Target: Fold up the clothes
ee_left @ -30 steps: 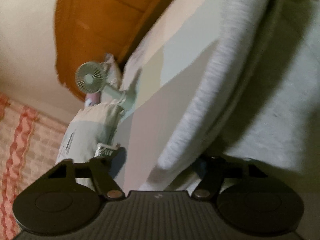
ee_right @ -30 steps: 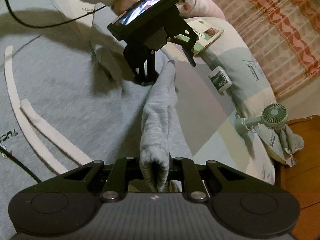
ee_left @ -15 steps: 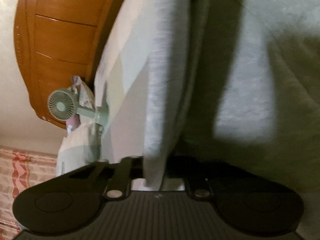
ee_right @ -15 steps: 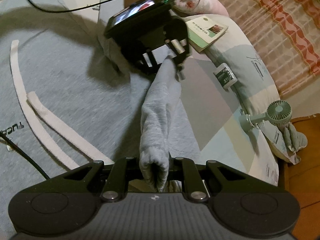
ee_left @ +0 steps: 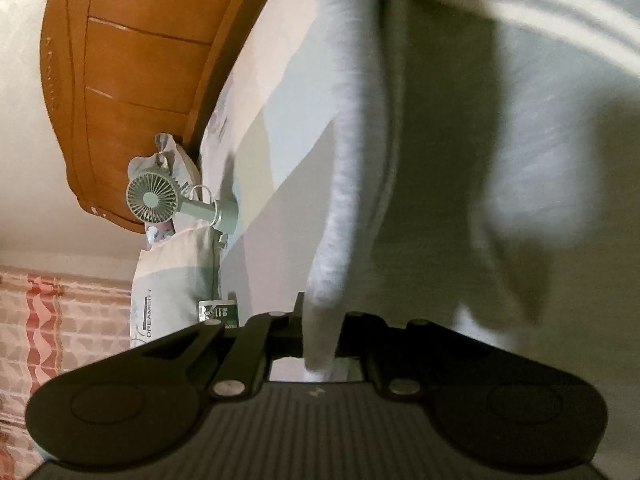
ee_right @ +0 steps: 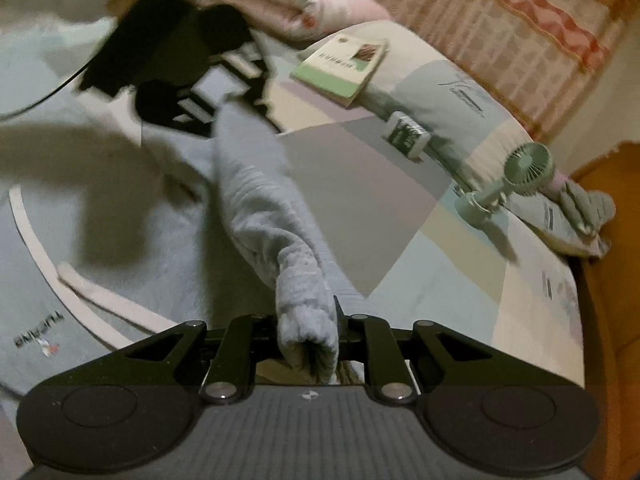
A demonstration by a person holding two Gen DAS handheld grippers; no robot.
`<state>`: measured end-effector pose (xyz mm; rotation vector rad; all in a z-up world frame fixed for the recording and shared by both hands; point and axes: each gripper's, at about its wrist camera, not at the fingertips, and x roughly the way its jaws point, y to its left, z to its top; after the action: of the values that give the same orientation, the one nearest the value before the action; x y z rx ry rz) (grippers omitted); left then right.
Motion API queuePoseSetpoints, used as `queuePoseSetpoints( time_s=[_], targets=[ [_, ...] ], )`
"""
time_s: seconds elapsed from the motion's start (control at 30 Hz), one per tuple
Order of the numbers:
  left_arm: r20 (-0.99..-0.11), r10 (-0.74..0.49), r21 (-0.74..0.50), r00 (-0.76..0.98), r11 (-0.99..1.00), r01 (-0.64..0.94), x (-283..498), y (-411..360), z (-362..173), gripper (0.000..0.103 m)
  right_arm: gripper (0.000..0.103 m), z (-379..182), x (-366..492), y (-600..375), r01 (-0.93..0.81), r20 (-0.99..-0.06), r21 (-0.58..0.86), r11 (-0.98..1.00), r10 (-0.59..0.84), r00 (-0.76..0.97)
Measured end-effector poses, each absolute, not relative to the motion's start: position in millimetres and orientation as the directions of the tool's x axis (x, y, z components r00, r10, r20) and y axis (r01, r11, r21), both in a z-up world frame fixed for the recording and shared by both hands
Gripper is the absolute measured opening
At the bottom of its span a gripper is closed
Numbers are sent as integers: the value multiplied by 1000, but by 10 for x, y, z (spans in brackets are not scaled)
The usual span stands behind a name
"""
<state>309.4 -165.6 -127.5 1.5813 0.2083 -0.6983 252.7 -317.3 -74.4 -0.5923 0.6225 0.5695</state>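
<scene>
A grey hoodie (ee_right: 100,240) with white drawstrings (ee_right: 32,236) lies spread on the bed. Its sleeve (ee_right: 256,192) is stretched between my two grippers, raised off the sheet. My right gripper (ee_right: 308,336) is shut on the bunched cuff end. In the right wrist view my left gripper (ee_right: 224,100), blurred and held by a hand in a white sleeve, pinches the sleeve's far end. In the left wrist view the left gripper (ee_left: 320,328) is shut on a fold of the sleeve (ee_left: 348,160), with the hoodie body (ee_left: 540,140) to its right.
The pastel patchwork sheet (ee_right: 360,184) lies under the sleeve. A green hand fan (ee_right: 524,168), a small box (ee_right: 406,136), a green book (ee_right: 340,68) and a pillow (ee_right: 460,92) sit along the bed's right side. Behind them are a pink blanket (ee_right: 288,12) and a wooden headboard (ee_left: 132,60).
My left gripper has shut on the sleeve's far end. Both grippers have risen and rolled, lifting the sleeve off the sheet. The right gripper has kept its hold on the cuff.
</scene>
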Motion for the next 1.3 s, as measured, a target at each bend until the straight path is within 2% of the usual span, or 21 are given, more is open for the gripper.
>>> queuePoseSetpoints(
  time_s=[0.17,0.67,0.77,0.87,0.97,1.13,1.2,1.3],
  targets=[
    [-569,-250,822,784,-194,535,2603,-1670,-1239,4,20,-673,2409,-3303,-650,-659,-264,713,359,661],
    [-578,-187,813,794,-218,541,1986,-1895,-1309,4,24,-885,1937,-3456,-713,-702,-291,638,365,612],
    [-596,-173,799,784,-225,557,1961,-1935,-1404,4,32,-938,1905,-3454,-710,-721,-297,638,338,605],
    [-609,-172,787,774,-250,564,1940,-1939,-1572,4,48,-981,1840,-3434,-709,-744,-304,636,306,594],
    [-616,-178,781,768,-262,566,1929,-1931,-1713,5,57,-992,1714,-3445,-694,-765,-337,636,245,596],
    [-596,-199,798,778,-254,547,1887,-1907,-1825,5,62,-921,1465,-3531,-649,-804,-338,682,150,576],
    [-581,-209,810,787,-246,533,1871,-1899,-1841,8,66,-870,1363,-3571,-615,-813,-320,720,125,569],
    [-554,-225,829,802,-240,505,1831,-1882,-1866,12,69,-767,1237,-3625,-527,-818,-225,819,135,559]
  ],
)
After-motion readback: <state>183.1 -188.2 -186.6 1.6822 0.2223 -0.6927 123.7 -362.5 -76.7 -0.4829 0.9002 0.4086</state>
